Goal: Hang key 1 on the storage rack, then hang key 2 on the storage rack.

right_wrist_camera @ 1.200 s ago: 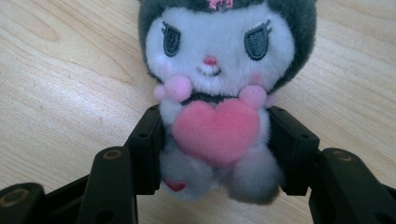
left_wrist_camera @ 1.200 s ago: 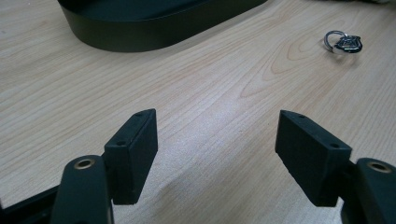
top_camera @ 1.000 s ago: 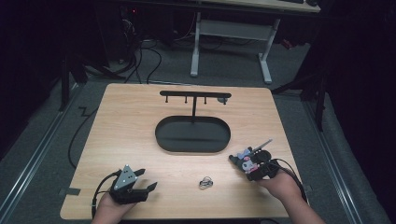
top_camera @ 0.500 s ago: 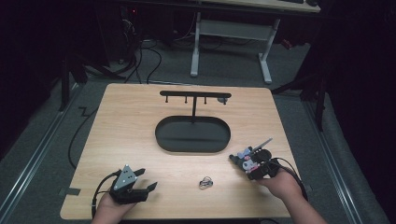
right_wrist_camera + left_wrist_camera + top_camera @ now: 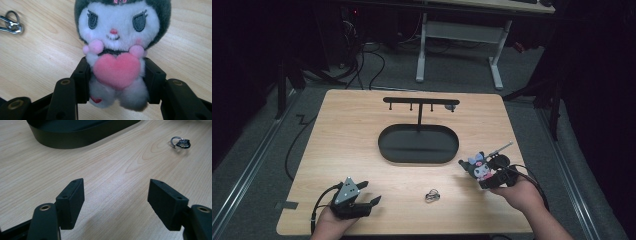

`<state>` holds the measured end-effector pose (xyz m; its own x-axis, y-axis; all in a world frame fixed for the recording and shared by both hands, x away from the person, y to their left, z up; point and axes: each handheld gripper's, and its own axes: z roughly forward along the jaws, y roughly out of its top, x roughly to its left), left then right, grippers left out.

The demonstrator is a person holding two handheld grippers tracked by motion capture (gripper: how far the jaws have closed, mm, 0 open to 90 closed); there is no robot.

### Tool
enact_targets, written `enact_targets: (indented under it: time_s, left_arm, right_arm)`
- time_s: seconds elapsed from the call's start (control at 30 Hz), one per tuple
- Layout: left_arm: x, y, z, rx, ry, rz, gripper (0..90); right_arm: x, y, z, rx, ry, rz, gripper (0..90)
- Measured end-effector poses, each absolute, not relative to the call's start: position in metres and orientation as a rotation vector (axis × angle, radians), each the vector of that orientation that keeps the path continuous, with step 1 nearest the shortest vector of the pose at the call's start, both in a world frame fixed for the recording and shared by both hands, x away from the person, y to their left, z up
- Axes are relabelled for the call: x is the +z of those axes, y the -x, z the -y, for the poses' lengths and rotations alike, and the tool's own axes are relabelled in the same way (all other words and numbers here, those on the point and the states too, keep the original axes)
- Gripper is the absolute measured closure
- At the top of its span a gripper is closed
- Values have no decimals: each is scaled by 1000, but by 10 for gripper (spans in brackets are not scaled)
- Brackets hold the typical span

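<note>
The plush (image 5: 117, 50) sat gripped between the pads of the right gripper (image 5: 117, 82), which had just been closing on its body, near the table's (image 5: 362, 130) right edge, toward the front right corner. Its grey head and pink heart faced the gripper's camera. The left gripper (image 5: 116, 200) rested near the front left corner, jaws wide apart with nothing between them. A small key ring (image 5: 432, 195) lay between the two grippers near the front edge. A black oval tray (image 5: 418, 145) with a hook stand (image 5: 419, 104) stood mid-table.
</note>
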<state>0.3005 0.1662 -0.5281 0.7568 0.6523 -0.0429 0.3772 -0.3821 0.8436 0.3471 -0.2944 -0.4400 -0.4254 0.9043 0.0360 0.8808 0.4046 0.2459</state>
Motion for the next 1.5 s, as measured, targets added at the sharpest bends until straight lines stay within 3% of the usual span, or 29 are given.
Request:
enact_targets:
  time_s: [0.57,1.5]
  left_arm:
    - [-527,-300,-168,366,-2007,-777,303]
    - [-527,-297,-171,378,-2010,-769,302]
  right_arm:
    - [-409,-359,274,417,-1572,-2552,503]
    - [-395,-381,260,430,-1533,-2568,504]
